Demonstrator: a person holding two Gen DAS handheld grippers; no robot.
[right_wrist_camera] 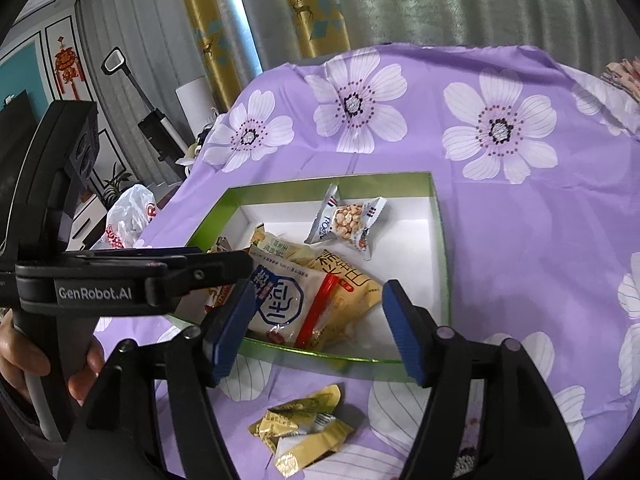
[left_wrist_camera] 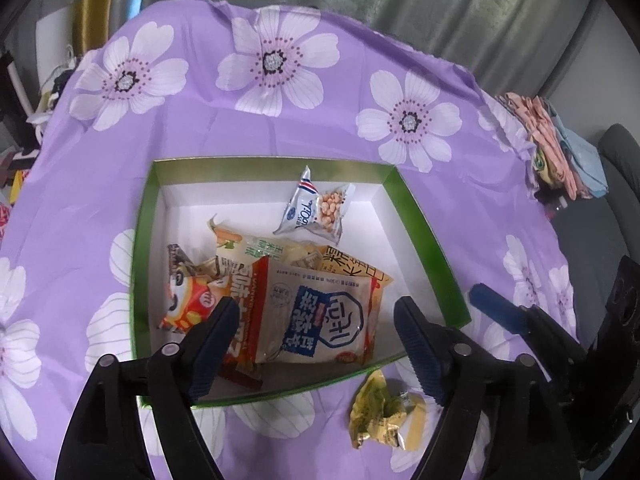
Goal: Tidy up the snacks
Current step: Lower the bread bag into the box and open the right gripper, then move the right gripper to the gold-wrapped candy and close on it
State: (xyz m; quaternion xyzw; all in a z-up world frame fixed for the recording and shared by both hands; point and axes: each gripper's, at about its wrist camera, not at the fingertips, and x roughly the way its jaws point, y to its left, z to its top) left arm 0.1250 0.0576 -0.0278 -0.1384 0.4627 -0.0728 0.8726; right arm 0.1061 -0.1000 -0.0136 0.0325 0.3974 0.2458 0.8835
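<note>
A green-rimmed box (left_wrist_camera: pixel 428 236) with a white inside sits on the purple flowered cloth and holds several snack packs. A white and blue pack (left_wrist_camera: pixel 320 316) lies on top of the pile, and a small peanut pack (left_wrist_camera: pixel 316 208) lies apart at the back. A crumpled yellow pack (left_wrist_camera: pixel 382 414) lies on the cloth just outside the box's near edge. My left gripper (left_wrist_camera: pixel 316 344) is open and empty above the box's near part. My right gripper (right_wrist_camera: pixel 316 332) is open and empty above the near rim (right_wrist_camera: pixel 320 354), with the yellow pack (right_wrist_camera: pixel 304 428) below it.
The purple flowered cloth (left_wrist_camera: pixel 280 136) covers the table. A pile of pink and blue items (left_wrist_camera: pixel 556 148) sits at the table's right edge. A white plastic bag (right_wrist_camera: pixel 132 216) and furniture stand off the table to the left. Curtains hang behind.
</note>
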